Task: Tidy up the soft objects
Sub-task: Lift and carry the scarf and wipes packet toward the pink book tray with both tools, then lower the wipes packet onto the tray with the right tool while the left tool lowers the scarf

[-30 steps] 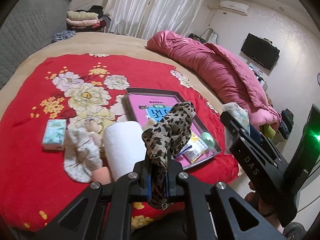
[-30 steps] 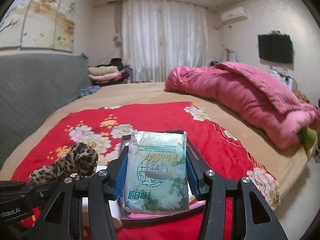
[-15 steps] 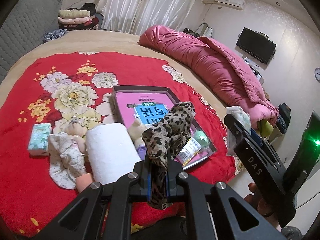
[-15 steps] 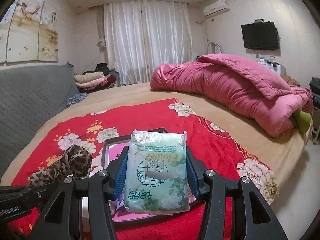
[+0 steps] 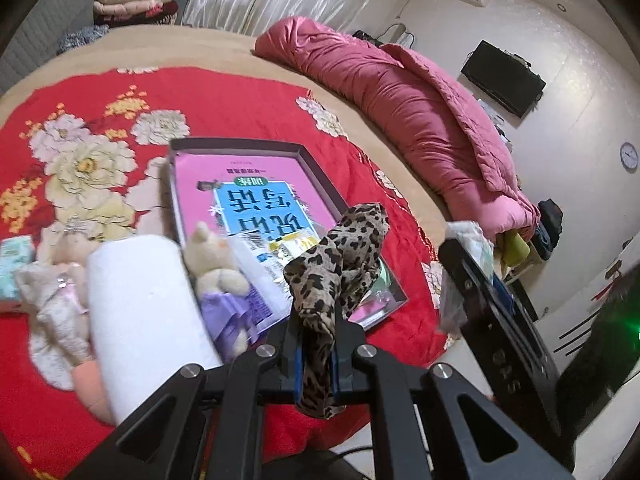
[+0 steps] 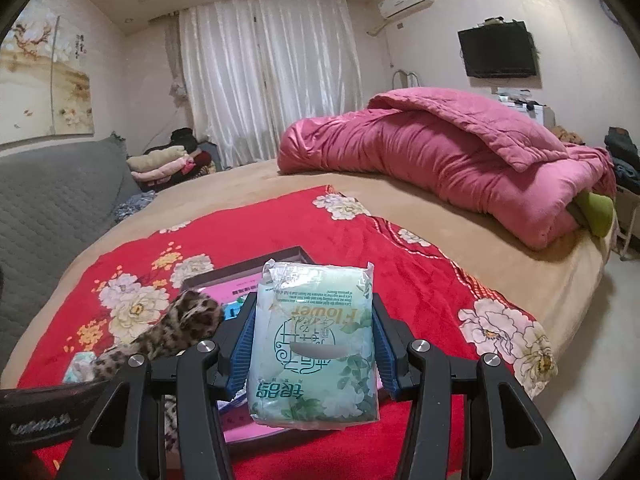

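My left gripper (image 5: 316, 356) is shut on a leopard-print cloth (image 5: 340, 256), which stands up above the near end of a shallow dark tray (image 5: 240, 145) with a pink and blue book inside. My right gripper (image 6: 314, 344) is shut on a green tissue pack (image 6: 316, 344), held above the tray (image 6: 288, 254); that pack's edge (image 5: 468, 240) also shows at the right of the left wrist view. A small plush toy in a purple dress (image 5: 218, 268) lies at the tray's near left edge. A white towel roll (image 5: 140, 312) lies beside it.
A floral cloth doll (image 5: 52, 304) and a second green tissue pack (image 5: 14, 260) lie left of the roll on the red flowered blanket (image 5: 224, 96). A pink quilt (image 6: 440, 152) is heaped at the bed's far right. Folded clothes (image 6: 164, 164) sit by the curtain.
Both grippers have moved forward and a little down toward the tray, so the tray, roll and plush toy look nearer. Both grips are unchanged.
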Action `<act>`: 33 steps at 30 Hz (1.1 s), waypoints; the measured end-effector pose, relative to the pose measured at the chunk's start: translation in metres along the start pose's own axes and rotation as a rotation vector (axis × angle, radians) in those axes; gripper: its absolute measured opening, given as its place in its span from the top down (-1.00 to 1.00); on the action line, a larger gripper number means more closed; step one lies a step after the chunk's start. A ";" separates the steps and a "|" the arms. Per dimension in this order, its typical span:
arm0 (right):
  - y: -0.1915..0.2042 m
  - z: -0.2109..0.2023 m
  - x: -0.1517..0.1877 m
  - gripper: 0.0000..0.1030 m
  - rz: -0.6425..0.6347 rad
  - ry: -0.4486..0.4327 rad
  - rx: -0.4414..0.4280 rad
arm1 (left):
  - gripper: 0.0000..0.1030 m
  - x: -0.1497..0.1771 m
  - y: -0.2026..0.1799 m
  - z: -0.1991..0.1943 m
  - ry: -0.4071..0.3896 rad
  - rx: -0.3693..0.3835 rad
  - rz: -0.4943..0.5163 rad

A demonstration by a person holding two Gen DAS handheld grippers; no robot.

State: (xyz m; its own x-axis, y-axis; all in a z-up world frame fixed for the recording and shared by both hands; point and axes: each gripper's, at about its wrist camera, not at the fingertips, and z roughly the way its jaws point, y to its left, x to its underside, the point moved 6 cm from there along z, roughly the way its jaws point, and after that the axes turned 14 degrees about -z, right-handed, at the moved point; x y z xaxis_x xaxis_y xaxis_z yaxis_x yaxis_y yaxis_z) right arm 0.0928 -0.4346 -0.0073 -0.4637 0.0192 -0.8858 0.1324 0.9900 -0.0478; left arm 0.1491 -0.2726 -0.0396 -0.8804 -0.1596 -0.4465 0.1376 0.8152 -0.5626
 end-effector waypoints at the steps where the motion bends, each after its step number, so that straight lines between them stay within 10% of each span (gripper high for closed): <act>1: -0.002 0.002 0.002 -0.02 0.004 0.005 0.004 | 0.82 -0.002 -0.001 0.005 0.013 0.005 -0.011; 7: -0.008 0.009 0.009 -0.02 0.005 0.027 0.017 | 0.82 -0.010 -0.004 0.028 0.084 0.093 -0.096; 33: 0.007 0.061 0.046 -0.03 -0.123 0.160 0.002 | 0.82 -0.020 0.028 0.082 0.133 -0.107 -0.062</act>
State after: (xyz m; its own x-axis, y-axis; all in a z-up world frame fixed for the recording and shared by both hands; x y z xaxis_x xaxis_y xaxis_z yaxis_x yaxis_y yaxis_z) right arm 0.1257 -0.4352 -0.0769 -0.6094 -0.0796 -0.7889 0.0682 0.9860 -0.1521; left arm 0.2083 -0.2921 -0.1035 -0.9389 -0.1423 -0.3134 0.0381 0.8620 -0.5054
